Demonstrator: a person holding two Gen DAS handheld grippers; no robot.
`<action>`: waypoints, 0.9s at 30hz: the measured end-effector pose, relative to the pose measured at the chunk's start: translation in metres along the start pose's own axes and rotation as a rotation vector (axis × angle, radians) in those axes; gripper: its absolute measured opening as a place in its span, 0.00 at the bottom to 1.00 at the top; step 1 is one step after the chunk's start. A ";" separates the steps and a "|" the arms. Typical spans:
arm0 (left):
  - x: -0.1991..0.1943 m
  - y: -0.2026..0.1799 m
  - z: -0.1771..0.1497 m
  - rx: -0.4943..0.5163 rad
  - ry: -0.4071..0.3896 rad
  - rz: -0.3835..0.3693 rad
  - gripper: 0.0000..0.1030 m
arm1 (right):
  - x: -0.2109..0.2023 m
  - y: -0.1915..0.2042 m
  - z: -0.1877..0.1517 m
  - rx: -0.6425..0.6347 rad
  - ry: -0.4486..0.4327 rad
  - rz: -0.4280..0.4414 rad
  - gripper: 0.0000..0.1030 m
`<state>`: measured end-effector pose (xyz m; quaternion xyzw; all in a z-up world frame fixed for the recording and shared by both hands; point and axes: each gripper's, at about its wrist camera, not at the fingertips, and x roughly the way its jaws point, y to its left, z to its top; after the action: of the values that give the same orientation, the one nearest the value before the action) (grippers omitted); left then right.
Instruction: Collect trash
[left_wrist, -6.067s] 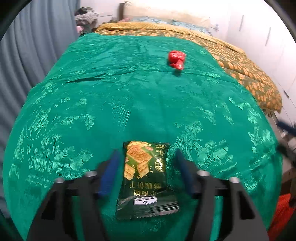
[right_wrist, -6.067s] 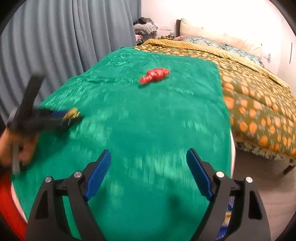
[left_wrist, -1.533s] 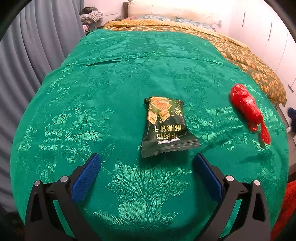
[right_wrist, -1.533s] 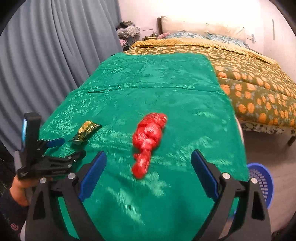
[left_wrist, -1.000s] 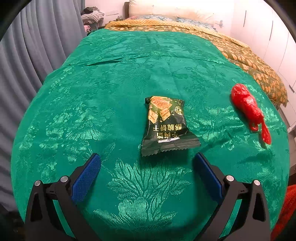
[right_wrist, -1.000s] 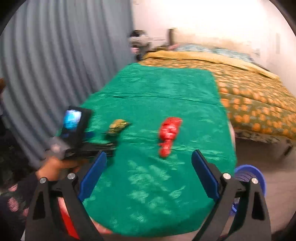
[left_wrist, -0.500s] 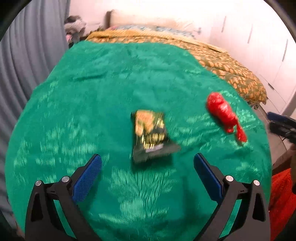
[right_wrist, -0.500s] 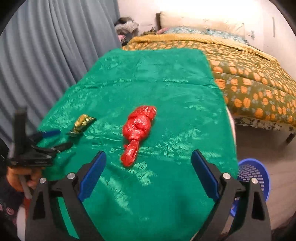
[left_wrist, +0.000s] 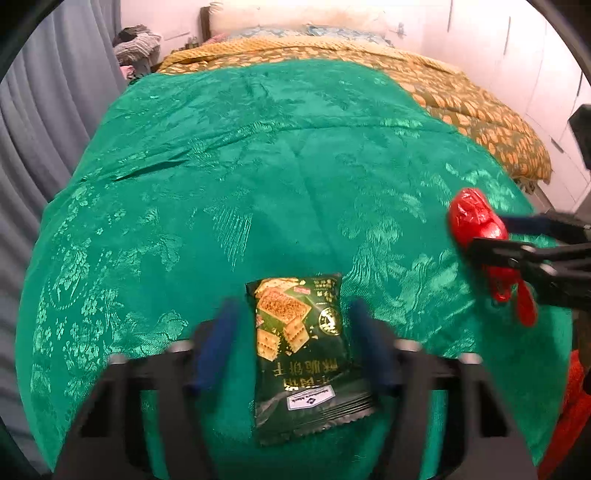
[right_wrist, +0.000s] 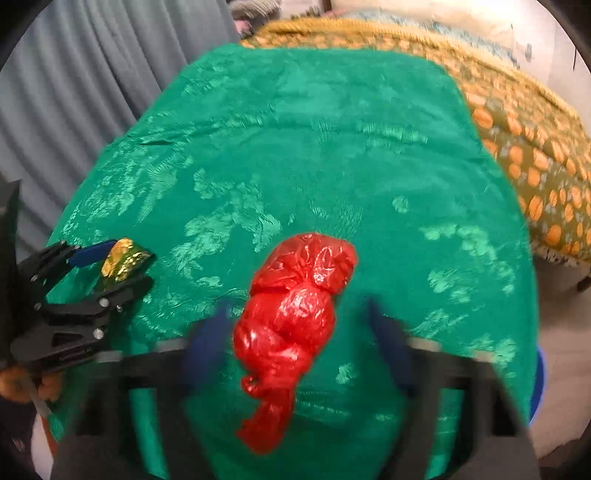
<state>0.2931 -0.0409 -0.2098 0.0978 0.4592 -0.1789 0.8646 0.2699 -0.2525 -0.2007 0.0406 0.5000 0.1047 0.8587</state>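
A dark green cracker packet lies flat on the green bedspread. My left gripper straddles it, its jaws closing, with a small gap still showing on each side of the packet. A knotted red plastic bag lies further right on the same cloth. It sits between the blurred blue fingers of my right gripper, whose jaws are also closing and stand clear on the right. Each view shows the other gripper from the side: the left gripper around the packet, the right gripper around the red bag.
An orange-patterned quilt covers the bed's right side, with pillows at the head. Grey curtains hang along the left. A blue basket stands on the floor past the bed's right corner. A red-orange object sits low at the right.
Both grippers have come forward and down over their items. The packet and the red bag now lie between the fingers, and both pairs of jaws are much narrower than before.
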 end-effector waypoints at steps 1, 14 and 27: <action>-0.002 -0.001 0.000 -0.009 0.000 0.000 0.34 | -0.005 0.001 -0.002 -0.003 -0.013 0.004 0.44; -0.069 -0.111 0.012 0.111 -0.129 -0.001 0.31 | -0.115 -0.046 -0.042 -0.012 -0.183 0.041 0.44; -0.060 -0.312 0.034 0.294 -0.088 -0.257 0.31 | -0.150 -0.242 -0.123 0.209 -0.152 -0.164 0.44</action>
<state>0.1632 -0.3255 -0.1425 0.1556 0.3986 -0.3572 0.8303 0.1256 -0.5260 -0.1763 0.0967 0.4434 -0.0216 0.8908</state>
